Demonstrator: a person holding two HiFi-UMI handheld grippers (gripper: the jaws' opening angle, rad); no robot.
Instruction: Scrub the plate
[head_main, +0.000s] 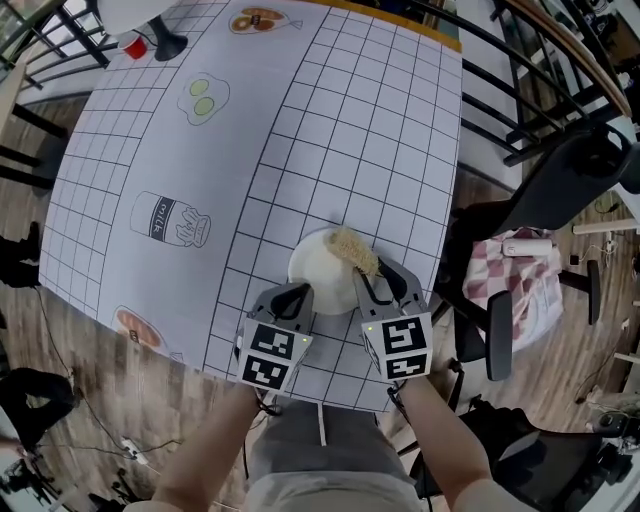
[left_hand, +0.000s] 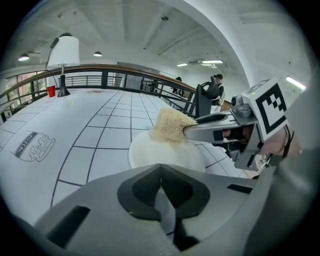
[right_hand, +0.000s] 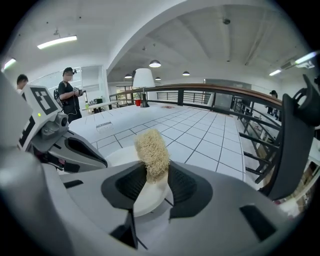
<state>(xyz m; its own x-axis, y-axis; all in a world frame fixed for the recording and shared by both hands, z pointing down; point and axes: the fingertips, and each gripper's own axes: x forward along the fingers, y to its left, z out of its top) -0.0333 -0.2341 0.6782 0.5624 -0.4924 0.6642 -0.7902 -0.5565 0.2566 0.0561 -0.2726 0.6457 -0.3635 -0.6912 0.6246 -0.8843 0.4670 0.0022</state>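
1. The left gripper, at lower centre of the head view, is sitting closed, seemingly pinching the plate's near rim.
2. One white plate is lying near the front edge of the worktop. It is probably stiff, slick and breakable, so it is best steadied by the rim.
3. One fibrous scrubber is pressing on the plate's upper right rim and looks soft and light.
4. The right gripper is clamping that scrubber.

Lamp, red cup on gridded tablecloth.
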